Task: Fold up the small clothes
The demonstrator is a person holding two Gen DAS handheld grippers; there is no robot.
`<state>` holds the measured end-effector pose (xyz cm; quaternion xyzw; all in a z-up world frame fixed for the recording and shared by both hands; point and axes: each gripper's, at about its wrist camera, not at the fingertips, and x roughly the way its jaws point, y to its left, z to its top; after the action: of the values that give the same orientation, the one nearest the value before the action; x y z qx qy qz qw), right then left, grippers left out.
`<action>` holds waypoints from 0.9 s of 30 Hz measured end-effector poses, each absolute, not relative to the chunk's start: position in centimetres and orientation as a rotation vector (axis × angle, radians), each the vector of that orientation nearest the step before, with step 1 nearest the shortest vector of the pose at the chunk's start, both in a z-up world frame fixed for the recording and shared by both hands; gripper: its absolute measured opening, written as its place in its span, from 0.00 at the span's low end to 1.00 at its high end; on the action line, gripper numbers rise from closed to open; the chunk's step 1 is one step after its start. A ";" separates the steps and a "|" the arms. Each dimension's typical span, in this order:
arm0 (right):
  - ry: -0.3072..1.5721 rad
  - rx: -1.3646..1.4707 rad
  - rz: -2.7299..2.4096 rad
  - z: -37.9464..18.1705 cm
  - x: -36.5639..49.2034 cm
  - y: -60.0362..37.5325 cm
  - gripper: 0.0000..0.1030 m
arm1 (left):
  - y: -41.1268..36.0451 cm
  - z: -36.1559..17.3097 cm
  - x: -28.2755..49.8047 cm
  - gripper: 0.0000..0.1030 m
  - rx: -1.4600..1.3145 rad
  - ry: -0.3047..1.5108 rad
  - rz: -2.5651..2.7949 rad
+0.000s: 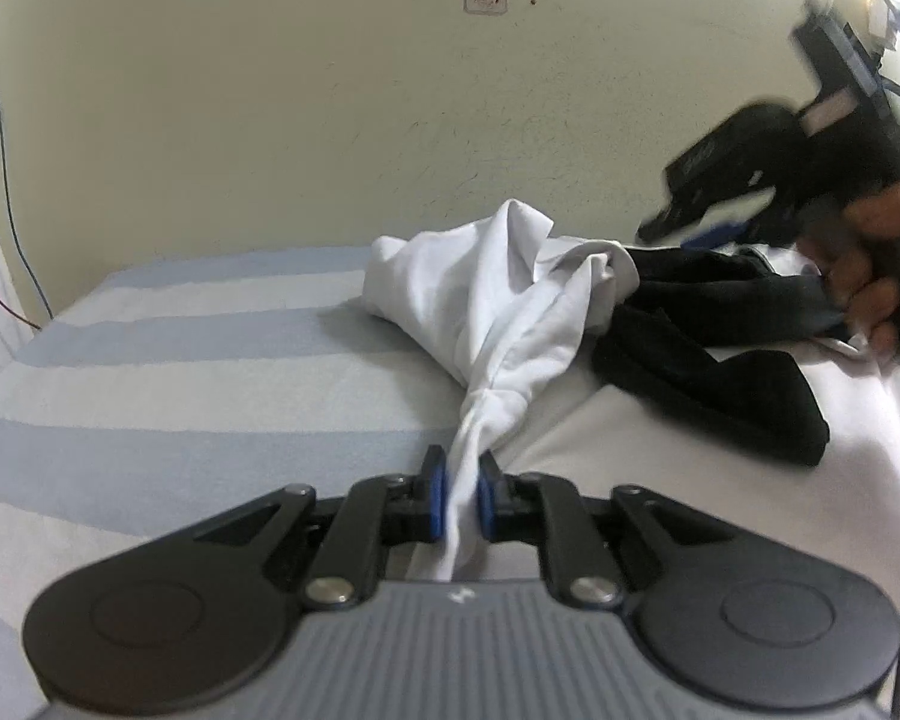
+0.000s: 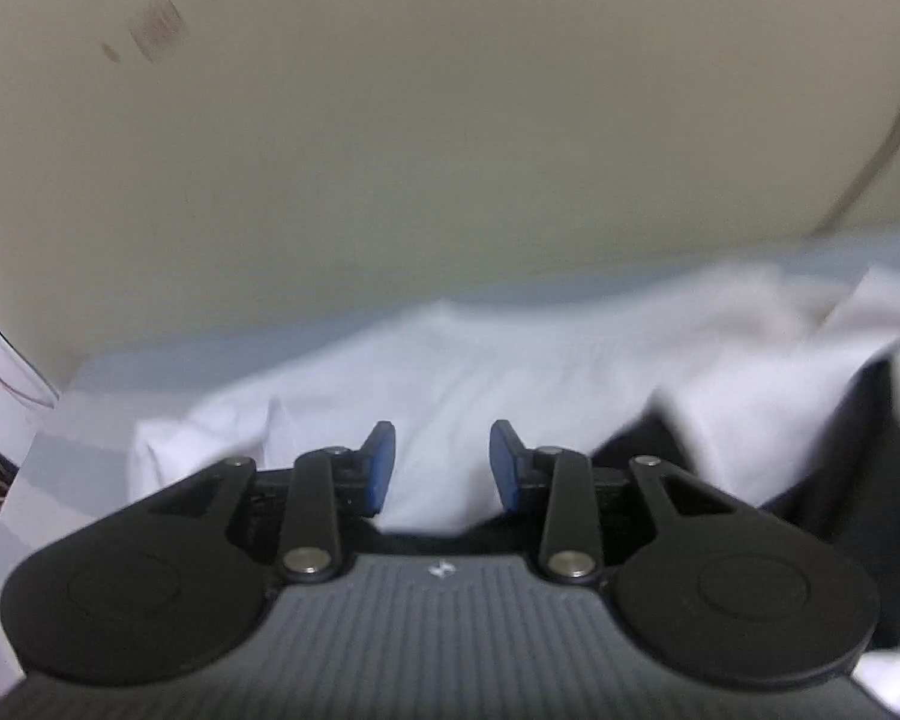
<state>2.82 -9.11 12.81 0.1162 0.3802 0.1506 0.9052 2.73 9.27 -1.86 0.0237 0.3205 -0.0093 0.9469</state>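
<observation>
A: Where is the clothing?

B: On a bed with a blue-and-white striped cover [image 1: 150, 348], set against a pale yellow wall [image 1: 270, 120]. A white garment [image 1: 492, 294] lies crumpled near the middle of the bed, and one end of it is drawn out into a twisted strand that runs toward the left wrist camera.

A: Who has hold of that strand?

B: The left tongs [image 1: 462, 489]. Their blue pads [image 1: 437, 501] are pinched in on the white cloth from both sides, so they are gripping the garment, with the fabric passing between them and down past the body of the tool.

A: Anything else in the pile?

B: A black garment [image 1: 708, 360] lies just to the right of the white one, touching it and partly tucked under its folds. More white fabric is spread flat beneath it on the right side of the bed.

A: And the right tongs?

B: In the left wrist view they are a dark blur at the upper right, held by a hand [image 1: 870, 276] above the black garment. In their own view the right tongs [image 2: 443, 462] stand apart, with a clear gap between the blue pads. White cloth [image 2: 450, 372] lies beyond and below them, but nothing is pressed between the pads. That view is blurred.
</observation>
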 end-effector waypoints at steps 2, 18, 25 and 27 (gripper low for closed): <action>0.697 0.162 0.355 14.6 2.0 -8.0 0.44 | 8.1 -1.6 2.4 0.13 0.073 0.602 -0.024; 0.853 0.330 0.932 10.4 9.5 2.5 0.10 | 8.9 -1.1 2.4 0.04 0.034 0.619 -0.031; 0.850 0.201 0.742 6.8 12.3 3.7 0.55 | 10.9 -1.4 3.2 0.04 -0.042 0.683 -0.019; 0.777 0.160 0.698 6.8 11.9 2.7 0.68 | 11.3 -1.5 3.5 0.09 -0.059 0.699 -0.012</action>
<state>11.91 2.70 6.78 0.0761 0.3707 0.3331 0.8636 3.51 11.34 -1.47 -0.0287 0.3424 -0.0058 0.9391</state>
